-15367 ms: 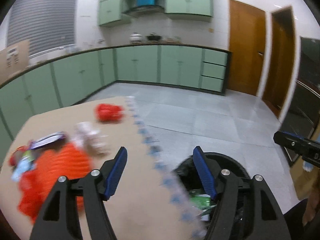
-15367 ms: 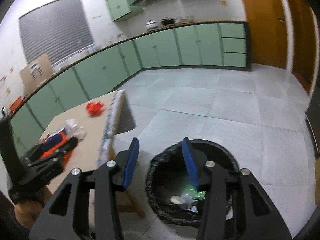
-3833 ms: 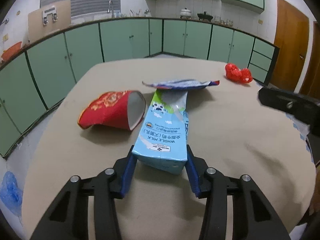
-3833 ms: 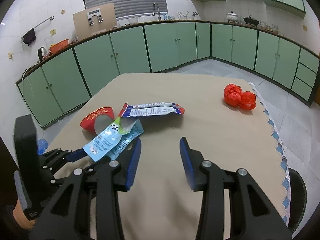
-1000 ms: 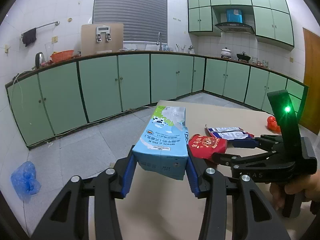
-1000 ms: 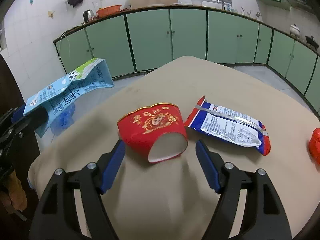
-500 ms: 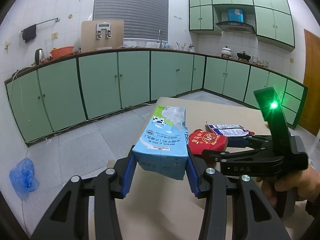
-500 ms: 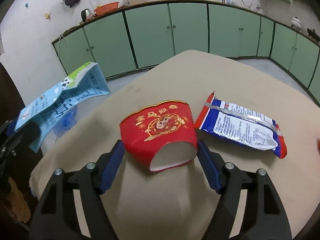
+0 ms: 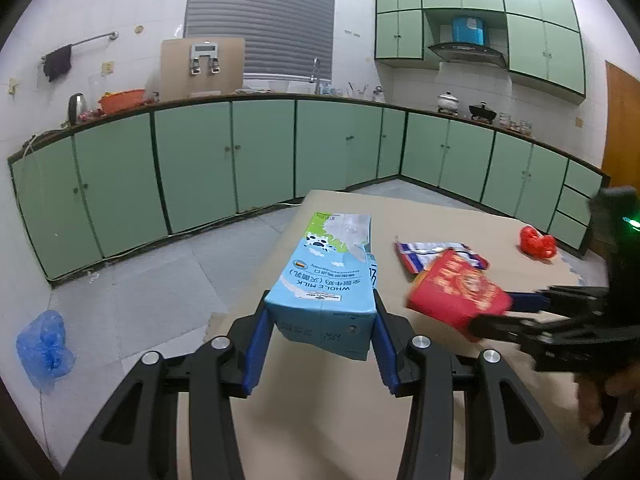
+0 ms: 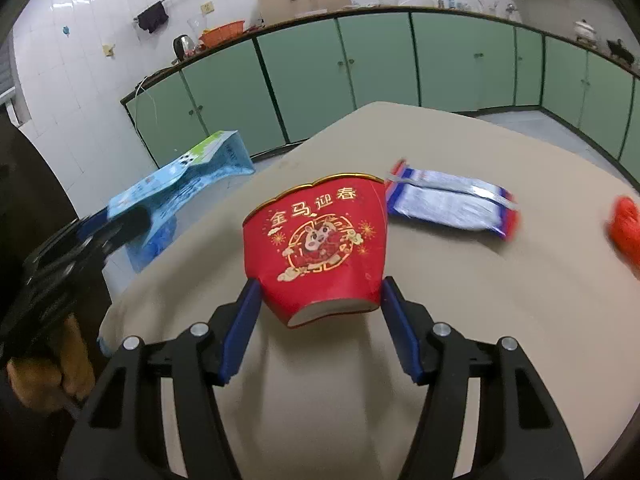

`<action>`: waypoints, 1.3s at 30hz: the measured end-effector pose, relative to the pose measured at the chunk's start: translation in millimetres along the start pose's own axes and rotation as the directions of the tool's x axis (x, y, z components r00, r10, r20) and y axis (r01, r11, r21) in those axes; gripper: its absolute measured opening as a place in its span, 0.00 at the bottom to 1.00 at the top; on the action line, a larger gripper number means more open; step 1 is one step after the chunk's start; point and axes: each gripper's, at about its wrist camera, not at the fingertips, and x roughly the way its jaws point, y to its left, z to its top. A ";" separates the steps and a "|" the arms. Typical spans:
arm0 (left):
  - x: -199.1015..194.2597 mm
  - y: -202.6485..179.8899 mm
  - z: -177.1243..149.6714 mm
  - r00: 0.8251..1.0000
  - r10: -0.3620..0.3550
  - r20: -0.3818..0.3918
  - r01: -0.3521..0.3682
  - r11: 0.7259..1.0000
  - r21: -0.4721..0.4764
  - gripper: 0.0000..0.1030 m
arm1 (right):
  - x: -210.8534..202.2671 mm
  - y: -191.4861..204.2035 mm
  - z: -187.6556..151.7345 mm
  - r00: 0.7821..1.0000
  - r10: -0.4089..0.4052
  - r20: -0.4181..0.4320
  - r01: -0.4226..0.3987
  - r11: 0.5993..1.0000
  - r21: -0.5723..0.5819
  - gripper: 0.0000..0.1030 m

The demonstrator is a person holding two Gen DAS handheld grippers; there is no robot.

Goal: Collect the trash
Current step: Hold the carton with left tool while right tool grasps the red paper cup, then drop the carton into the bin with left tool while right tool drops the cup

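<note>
My left gripper point(image 9: 320, 332) is shut on a blue milk carton point(image 9: 326, 282) and holds it above the table's near left edge; the carton also shows in the right wrist view point(image 10: 176, 192). My right gripper point(image 10: 320, 312) is shut on a red paper bowl point(image 10: 320, 240), lifted off the beige table point(image 10: 500, 320), rim pointing away. In the left wrist view the bowl point(image 9: 456, 294) hangs at the right in the right gripper point(image 9: 512, 312). A blue-and-silver snack wrapper point(image 10: 448, 204) and a red crumpled bag point(image 10: 626, 226) lie on the table.
Green kitchen cabinets point(image 9: 192, 176) run along the walls beyond the table. A blue plastic bag point(image 9: 44, 350) lies on the grey floor at the left. The wrapper point(image 9: 424, 254) and the red bag point(image 9: 538, 242) lie on the table's far part.
My right gripper has closed on the red bowl and lifted it off the table, tipping its rim away. The left gripper still holds the carton, barely moved.
</note>
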 end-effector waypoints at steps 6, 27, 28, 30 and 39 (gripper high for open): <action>-5.8 -39.5 -3.2 0.997 -0.072 -0.008 0.073 0.997 0.029 0.44 | -57.0 -35.9 -33.1 0.998 -0.063 0.026 0.061 0.995 0.081 0.57; -25.5 -342.0 -14.7 0.847 -0.517 -0.126 0.531 0.807 0.258 0.44 | -269.9 -214.0 -174.7 0.894 -0.443 0.070 0.369 0.815 0.448 0.55; -26.7 -355.1 -17.3 0.837 -0.531 -0.134 0.546 0.794 0.266 0.44 | -275.5 -221.5 -183.8 0.888 -0.456 0.062 0.378 0.799 0.467 0.54; -26.3 -391.6 -24.5 0.805 -0.568 -0.170 0.592 0.754 0.286 0.44 | -286.1 -240.4 -205.3 0.873 -0.486 0.035 0.403 0.762 0.507 0.54; -0.6 -496.2 -64.0 0.736 -0.570 -0.366 0.676 0.650 0.347 0.44 | -289.7 -307.1 -273.4 0.850 -0.522 -0.071 0.445 0.638 0.628 0.50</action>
